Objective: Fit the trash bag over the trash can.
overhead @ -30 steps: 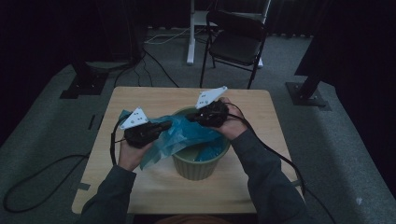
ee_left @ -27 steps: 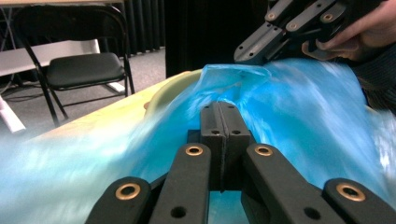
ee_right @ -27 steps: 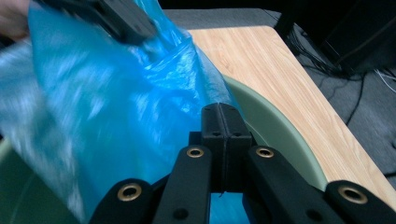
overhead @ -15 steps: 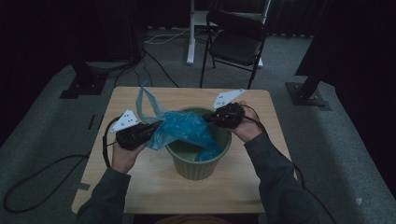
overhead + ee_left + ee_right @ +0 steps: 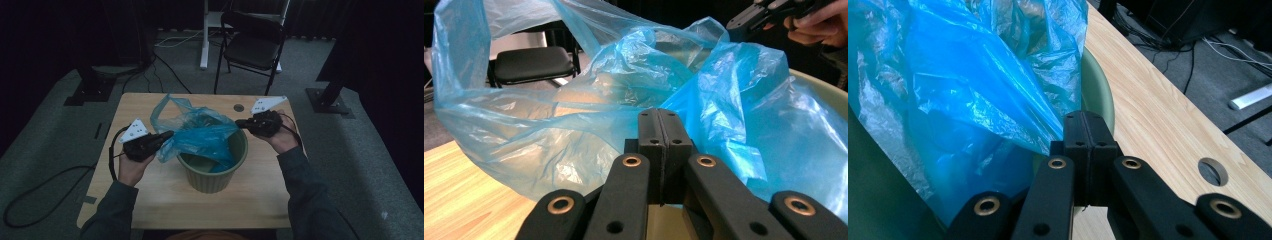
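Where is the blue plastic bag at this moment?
In the high view, the blue plastic bag stretches over the green bin mid-table, between the left gripper and right gripper.

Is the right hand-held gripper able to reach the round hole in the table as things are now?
Probably not at once: the right hand-held gripper is shut on the blue bag. The round hole lies close, with bare table between, so it would first have to release.

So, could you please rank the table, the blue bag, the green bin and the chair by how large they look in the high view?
1. table
2. chair, though it stands farther back, so its rank over the bag is unsure
3. blue bag
4. green bin, close to the bag
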Available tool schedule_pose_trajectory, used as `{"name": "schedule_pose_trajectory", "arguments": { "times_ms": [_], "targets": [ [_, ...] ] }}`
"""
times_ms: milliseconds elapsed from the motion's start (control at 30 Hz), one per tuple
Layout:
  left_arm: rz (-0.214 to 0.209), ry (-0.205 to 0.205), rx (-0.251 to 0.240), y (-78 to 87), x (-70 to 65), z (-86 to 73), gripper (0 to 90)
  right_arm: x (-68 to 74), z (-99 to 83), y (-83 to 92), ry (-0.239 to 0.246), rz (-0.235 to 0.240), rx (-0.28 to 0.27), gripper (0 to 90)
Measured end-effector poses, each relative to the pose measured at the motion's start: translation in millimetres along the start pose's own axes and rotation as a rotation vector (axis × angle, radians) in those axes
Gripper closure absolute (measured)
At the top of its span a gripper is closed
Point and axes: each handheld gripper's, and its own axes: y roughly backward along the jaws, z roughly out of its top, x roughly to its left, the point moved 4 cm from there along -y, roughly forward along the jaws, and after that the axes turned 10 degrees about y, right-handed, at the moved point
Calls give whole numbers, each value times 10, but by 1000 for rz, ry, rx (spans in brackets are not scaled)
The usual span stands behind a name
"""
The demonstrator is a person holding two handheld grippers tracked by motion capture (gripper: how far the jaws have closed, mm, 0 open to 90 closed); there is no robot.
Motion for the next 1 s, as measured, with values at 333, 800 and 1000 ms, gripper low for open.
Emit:
{"name": "schedule_pose_trajectory", "arguments": {
  "times_ms": [333,800,1000],
  "targets": [
    [2,-15,-7,-23,-25,42,899,-47,194,26,-28,13,-65,687],
    [-10,-25,-11,-39,-66,42,897,-11,650,-523,44,-47,42,614],
    [-4,-19,-14,14,-23,22,897,-154,568,-647,0,-116,132,899]
  ]
}}
